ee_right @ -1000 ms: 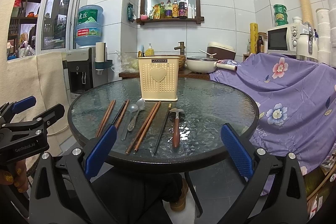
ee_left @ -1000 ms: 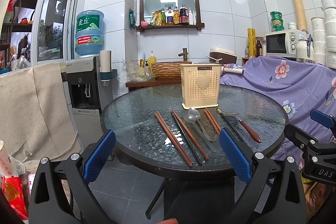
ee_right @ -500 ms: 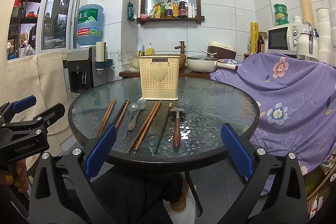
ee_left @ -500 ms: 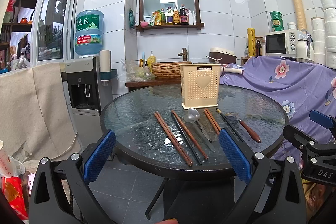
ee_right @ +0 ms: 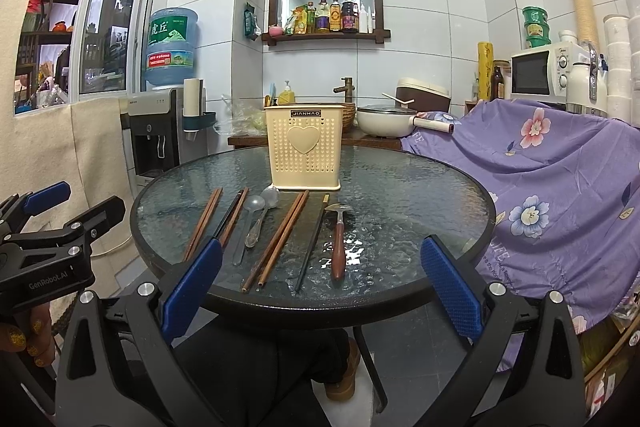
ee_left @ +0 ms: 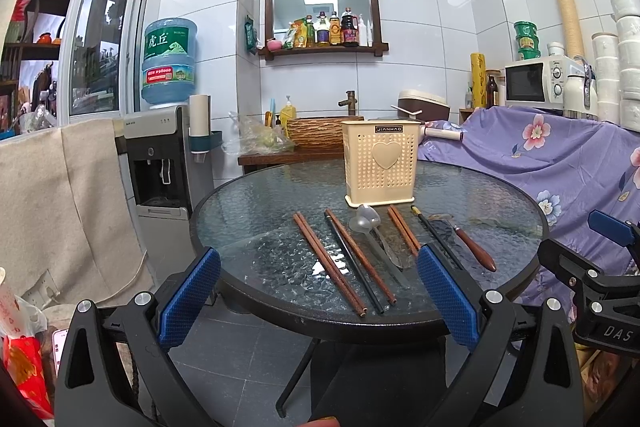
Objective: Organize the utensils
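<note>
Right wrist view has both tongs (ee_right: 320,289) wide open and empty, short of the surface (ee_right: 420,187), so I'd pinch the wood-handled spoon (ee_right: 338,243) mid-handle and drop it upright into the basket (ee_right: 305,147) behind.

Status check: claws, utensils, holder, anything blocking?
Left claw and right claw open, empty, short of the table. Chopsticks and spoons lie flat before the cream holder. Path clear.
</note>
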A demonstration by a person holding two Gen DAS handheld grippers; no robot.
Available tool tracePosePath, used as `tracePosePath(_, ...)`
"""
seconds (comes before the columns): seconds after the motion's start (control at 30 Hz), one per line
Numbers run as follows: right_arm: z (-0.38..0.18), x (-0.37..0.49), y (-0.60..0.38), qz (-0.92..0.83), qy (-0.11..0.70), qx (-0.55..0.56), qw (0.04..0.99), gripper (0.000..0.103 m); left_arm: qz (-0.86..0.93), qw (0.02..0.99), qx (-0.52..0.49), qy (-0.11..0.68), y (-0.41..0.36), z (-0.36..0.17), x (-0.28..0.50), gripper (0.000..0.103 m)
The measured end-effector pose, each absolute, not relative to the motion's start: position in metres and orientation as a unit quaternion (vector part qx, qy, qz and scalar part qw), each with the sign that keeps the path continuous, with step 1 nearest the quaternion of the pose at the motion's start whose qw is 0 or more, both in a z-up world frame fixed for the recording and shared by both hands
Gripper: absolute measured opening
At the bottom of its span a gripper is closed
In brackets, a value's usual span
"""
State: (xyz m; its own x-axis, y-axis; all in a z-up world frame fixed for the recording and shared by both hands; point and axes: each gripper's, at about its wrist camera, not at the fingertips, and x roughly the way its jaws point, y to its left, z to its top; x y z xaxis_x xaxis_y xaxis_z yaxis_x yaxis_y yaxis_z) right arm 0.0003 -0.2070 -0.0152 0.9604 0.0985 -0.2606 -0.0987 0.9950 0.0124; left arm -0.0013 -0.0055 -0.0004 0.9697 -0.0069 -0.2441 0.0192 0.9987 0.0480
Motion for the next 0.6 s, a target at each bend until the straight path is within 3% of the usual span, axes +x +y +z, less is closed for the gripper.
tracePosePath(0.6, -0.019, 0.006, -0.203, 0.05, 0.146, -0.005, 0.988, 0.098, -0.025, 0.983, 0.032, 0.179, -0.014, -0.016, 0.013, 0.097)
